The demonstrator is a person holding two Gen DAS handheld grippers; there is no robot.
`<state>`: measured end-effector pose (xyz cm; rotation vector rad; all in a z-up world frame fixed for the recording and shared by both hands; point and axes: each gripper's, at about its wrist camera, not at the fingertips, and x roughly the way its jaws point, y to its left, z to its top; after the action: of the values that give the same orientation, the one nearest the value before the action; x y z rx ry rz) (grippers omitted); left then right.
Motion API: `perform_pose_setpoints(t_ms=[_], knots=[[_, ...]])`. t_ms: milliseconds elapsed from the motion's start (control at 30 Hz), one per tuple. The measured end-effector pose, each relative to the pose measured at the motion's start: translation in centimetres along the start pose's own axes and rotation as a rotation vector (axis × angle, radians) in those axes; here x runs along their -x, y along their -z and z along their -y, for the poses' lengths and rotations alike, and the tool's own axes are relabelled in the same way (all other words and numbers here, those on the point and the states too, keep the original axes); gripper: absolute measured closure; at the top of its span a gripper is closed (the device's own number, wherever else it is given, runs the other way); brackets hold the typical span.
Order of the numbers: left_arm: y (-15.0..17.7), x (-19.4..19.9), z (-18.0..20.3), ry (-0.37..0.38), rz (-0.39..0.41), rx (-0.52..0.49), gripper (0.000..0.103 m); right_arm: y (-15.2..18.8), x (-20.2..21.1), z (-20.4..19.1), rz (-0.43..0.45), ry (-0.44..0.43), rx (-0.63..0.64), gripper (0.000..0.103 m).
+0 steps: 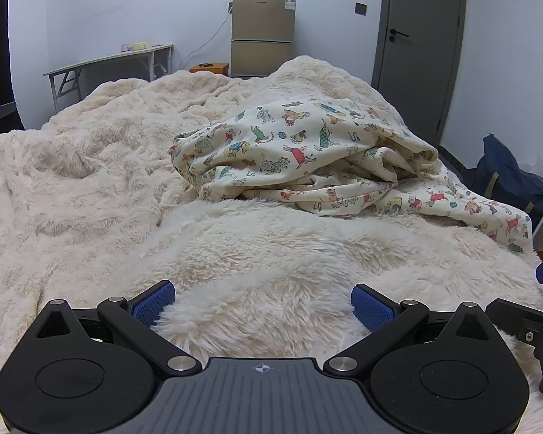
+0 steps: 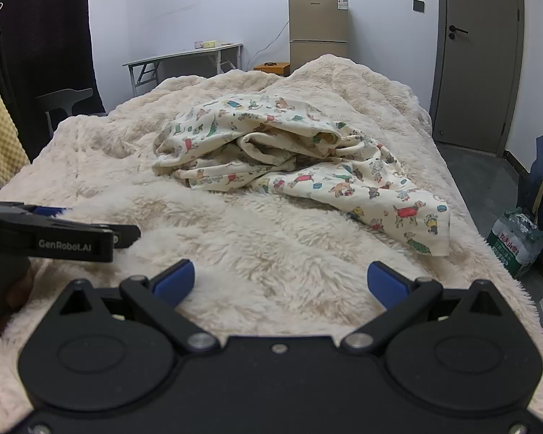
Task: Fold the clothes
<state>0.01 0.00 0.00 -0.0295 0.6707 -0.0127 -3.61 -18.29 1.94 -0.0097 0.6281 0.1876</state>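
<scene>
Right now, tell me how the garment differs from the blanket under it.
The garment is thin cloth printed with colourful cartoon dogs; the blanket is plain and shaggy. The garment lies crumpled in a heap with one end trailing toward the bed's right edge; the blanket is spread over the whole bed. The garment covers only a small part of the blanket. Both are cream-coloured and rumpled.

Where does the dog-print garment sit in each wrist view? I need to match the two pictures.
Left wrist: dog-print garment crumpled right of centre, tail trailing toward the right edge.
Right wrist: dog-print garment at centre, tail running to lower right.
Shared landmark: tan fridge behind the bed.
</scene>
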Motion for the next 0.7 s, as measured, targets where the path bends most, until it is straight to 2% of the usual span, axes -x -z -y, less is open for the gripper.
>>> perform_pose_setpoints(t_ms=[700], knots=[[-0.12,-0.33,0.18,0.002,-0.004,-0.003,0.000,0.02,-0.08,0.08,-0.006,-0.007,0.001,0.000]])
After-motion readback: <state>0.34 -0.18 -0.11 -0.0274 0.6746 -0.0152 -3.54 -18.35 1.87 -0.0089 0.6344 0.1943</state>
